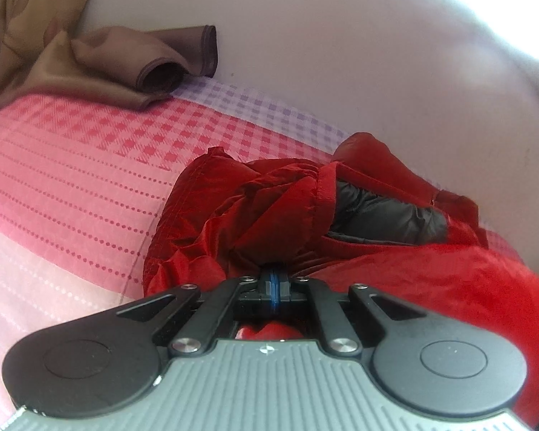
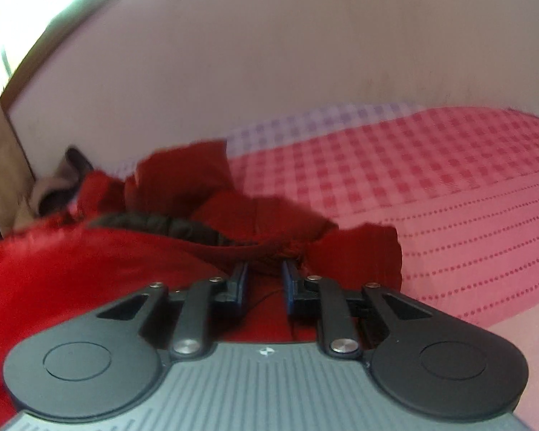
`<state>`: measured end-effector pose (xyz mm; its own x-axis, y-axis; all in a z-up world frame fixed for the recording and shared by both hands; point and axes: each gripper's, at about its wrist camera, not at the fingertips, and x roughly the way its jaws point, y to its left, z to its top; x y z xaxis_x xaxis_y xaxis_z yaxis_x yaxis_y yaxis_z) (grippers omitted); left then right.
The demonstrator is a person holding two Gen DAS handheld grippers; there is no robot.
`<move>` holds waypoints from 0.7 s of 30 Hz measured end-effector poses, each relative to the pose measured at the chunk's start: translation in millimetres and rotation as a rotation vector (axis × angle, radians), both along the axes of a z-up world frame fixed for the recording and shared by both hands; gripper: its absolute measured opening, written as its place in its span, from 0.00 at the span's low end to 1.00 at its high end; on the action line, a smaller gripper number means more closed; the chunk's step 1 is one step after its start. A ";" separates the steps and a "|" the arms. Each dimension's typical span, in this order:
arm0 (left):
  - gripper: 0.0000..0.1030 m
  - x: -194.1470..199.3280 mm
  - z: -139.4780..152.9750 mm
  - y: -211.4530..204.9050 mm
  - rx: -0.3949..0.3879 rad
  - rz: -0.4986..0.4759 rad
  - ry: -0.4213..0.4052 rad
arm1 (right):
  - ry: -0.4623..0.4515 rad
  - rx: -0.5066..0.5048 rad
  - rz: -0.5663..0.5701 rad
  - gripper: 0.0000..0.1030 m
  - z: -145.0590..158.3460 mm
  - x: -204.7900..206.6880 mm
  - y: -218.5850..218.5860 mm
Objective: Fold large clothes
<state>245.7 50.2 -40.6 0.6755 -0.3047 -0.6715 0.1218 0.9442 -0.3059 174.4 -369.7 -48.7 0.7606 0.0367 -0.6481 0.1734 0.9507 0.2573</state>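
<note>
While left tongs [image 1: 275, 276] pinch red jacket [image 1: 431, 269], right tongs [image 2: 266, 280] agape.

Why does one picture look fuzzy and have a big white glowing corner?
Right wrist view: motion blur smears the red jacket, with window glare at top left. Left wrist view: sharper, the jacket's wrinkles are crisp, but the top right corner is blown out white. Both bend the bed like a fishbowl.

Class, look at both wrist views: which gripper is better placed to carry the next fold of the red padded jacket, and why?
Probably the left gripper: its jaws are already shut on the red padded jacket. The right gripper is open over the fabric, pinching nothing yet.
</note>
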 end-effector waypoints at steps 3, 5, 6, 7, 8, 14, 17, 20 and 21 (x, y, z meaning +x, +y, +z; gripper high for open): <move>0.11 -3.1 -0.3 -5.6 0.031 0.008 -0.018 | -0.007 -0.012 -0.002 0.17 -4.3 -2.4 4.7; 0.11 -5.6 0.1 -11.9 0.068 0.016 -0.032 | -0.012 -0.049 0.001 0.17 -4.3 -4.6 10.0; 0.11 -7.0 0.6 -15.4 0.092 0.018 -0.041 | -0.016 -0.069 0.002 0.17 -2.2 -4.9 14.4; 0.11 -9.0 0.8 -20.2 0.122 0.020 -0.053 | -0.020 -0.088 0.002 0.17 -3.6 -4.5 18.1; 0.11 -10.9 0.9 -25.0 0.152 0.022 -0.064 | -0.025 -0.106 0.002 0.17 -4.1 -5.5 20.8; 0.11 -13.7 -0.1 -40.4 0.250 0.036 -0.096 | -0.030 -0.160 0.000 0.17 -3.6 -6.8 26.8; 0.11 -14.8 -0.8 -43.9 0.272 0.037 -0.104 | -0.035 -0.162 -0.001 0.17 -3.8 -7.5 26.7; 0.11 -16.0 -2.0 -45.1 0.288 0.039 -0.115 | -0.044 -0.172 -0.002 0.17 -5.3 -7.6 28.0; 0.11 -16.5 -2.2 -45.9 0.296 0.037 -0.119 | -0.046 -0.172 -0.002 0.17 -5.6 -8.0 28.3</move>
